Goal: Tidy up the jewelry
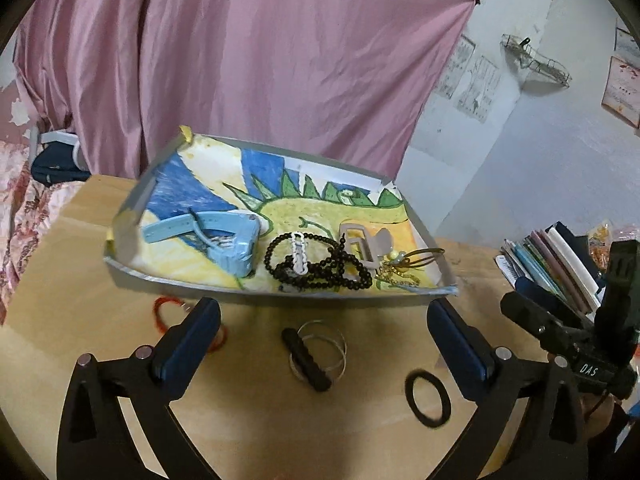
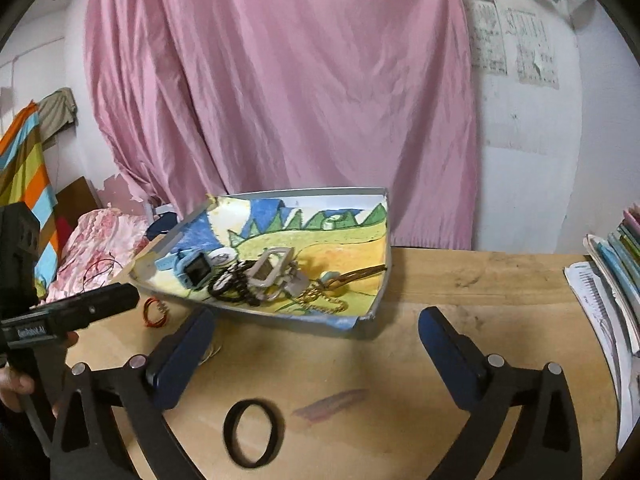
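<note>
My left gripper (image 1: 322, 326): jaws spread wide, nothing between them, held low over the wooden table (image 1: 80, 288). My right gripper (image 2: 316, 334): jaws likewise released and empty, over the same table. Between and just past the left jaws, on the table: a black ribbed hair clip (image 1: 306, 360) lying across a set of thin silver bangles (image 1: 326, 350). Near the right side of that view: a black hair band (image 1: 427, 400), flat on the wood; the same band lies close under the right gripper in its own view. By the left finger (image 1: 188, 340): thin red-orange bangles (image 1: 166, 308), partly hidden behind it. Beyond the jaws: a shallow grey tray (image 1: 132, 200) lined with a coloured drawing, its far side appearing raised. In the tray, left to right: a light blue watch (image 1: 208, 236); a string of black beads (image 1: 320, 268) with a white clip (image 1: 299, 254) on it; a beige claw clip (image 1: 362, 246); a gold chain (image 1: 394, 276) and a gold hairpin (image 1: 424, 256), touching. At the table's right edge: a row of books (image 1: 560, 268). Behind: a pink curtain (image 1: 248, 60) against a white wall (image 1: 520, 140).
</note>
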### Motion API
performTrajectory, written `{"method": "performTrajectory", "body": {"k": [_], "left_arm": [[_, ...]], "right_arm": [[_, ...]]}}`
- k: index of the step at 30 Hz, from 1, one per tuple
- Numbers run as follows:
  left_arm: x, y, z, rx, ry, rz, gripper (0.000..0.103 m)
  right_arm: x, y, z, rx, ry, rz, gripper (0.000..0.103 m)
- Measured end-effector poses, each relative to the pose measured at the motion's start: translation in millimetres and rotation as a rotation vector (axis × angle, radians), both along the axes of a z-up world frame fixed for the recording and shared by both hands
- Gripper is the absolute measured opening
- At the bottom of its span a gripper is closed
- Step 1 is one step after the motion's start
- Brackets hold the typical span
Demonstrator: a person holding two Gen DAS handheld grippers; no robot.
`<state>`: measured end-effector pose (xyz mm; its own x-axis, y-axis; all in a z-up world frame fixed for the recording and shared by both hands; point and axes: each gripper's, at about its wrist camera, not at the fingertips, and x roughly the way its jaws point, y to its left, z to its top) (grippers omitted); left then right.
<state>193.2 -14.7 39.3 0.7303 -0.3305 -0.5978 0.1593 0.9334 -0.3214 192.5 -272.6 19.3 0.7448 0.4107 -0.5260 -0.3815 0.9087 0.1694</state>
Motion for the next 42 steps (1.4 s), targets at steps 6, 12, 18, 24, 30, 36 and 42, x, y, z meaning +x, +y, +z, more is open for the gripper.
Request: {"method": "performTrajectory", "body": {"k": [6,12,18,24,30,36,42], "left_arm": [[-37,7,6,0.045,-0.052,0.034,0.101],[-71,15,7,0.075,-0.095,0.064,0.101],[-97,15,-2,0.193,-0.127,0.123,0.101],[-116,34,-26,0.201,-0.096,0.142,0.101],[-130,63,-41,0.196,-0.055,0.221,0.101],[-129,71,-52,0.249,-0.007,0.222,0.101],[-117,71,-61,0.25,0.028,0.161,0.101]], "right_arm": [[-33,6,1,0.007,-0.064,-0.013,0.103],[-67,15,-3,-0.018,-0.106,-0.032,0.103],[-89,22,-14,-0.031,-0.077,-0.026,0.103],[-99,28,-30,-0.09,-0.017,0.001,0.103],[-100,36,-48,-0.127,0.054,0.046,0.103],[-94,44,-59,-0.121,0.117,0.084,0.103],[-86,50,-62,-0.087,0.155,0.116,0.101]]}}
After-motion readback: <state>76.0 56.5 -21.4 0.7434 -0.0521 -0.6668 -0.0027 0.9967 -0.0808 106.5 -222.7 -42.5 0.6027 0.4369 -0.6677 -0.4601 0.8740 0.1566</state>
